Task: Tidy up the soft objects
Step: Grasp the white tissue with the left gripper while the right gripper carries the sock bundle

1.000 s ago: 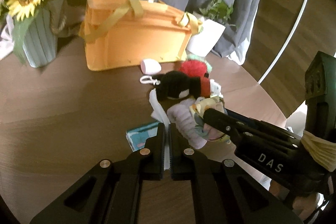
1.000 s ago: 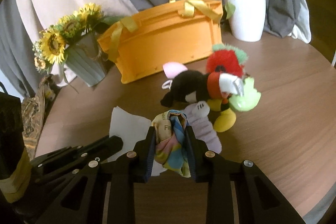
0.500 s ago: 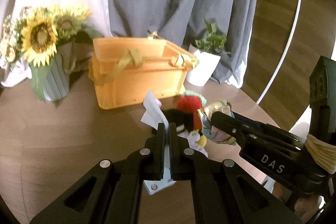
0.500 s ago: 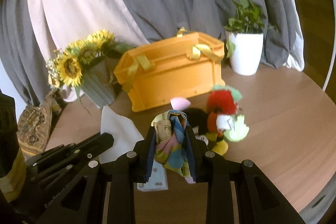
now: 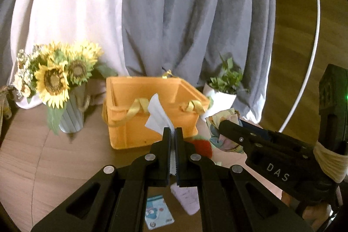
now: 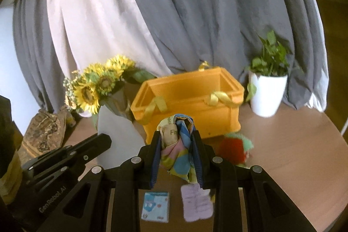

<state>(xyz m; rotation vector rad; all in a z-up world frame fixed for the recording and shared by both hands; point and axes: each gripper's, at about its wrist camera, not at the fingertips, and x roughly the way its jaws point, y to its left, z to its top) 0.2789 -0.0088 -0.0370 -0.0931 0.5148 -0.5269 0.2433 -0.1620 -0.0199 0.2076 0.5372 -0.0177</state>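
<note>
My left gripper [image 5: 173, 131] is shut on a thin white tissue [image 5: 157, 115] that sticks up from its tips in front of the orange fabric basket [image 5: 130, 129]. The right gripper [image 6: 177, 136] is shut on a bunched multicoloured cloth [image 6: 175, 153]; the same cloth [image 5: 224, 137] shows in the left wrist view. Both are held above the table, short of the basket [image 6: 217, 112], which stands open. A red plush toy [image 6: 233, 150] lies below, with a pale purple soft item [image 6: 196, 202] and a small blue-and-white packet [image 6: 155, 206] nearer me.
A sunflower vase [image 5: 69, 112] stands left of the basket and a white potted plant [image 6: 267, 92] stands right of it. Grey and white curtains hang behind. The round wooden table [image 6: 300, 166] ends close on the right. A woven brown object [image 6: 43, 134] sits at far left.
Both grippers have risen from the table with the tissue and the cloth in them. The toy pile has dropped low in view and the basket's inside now shows.
</note>
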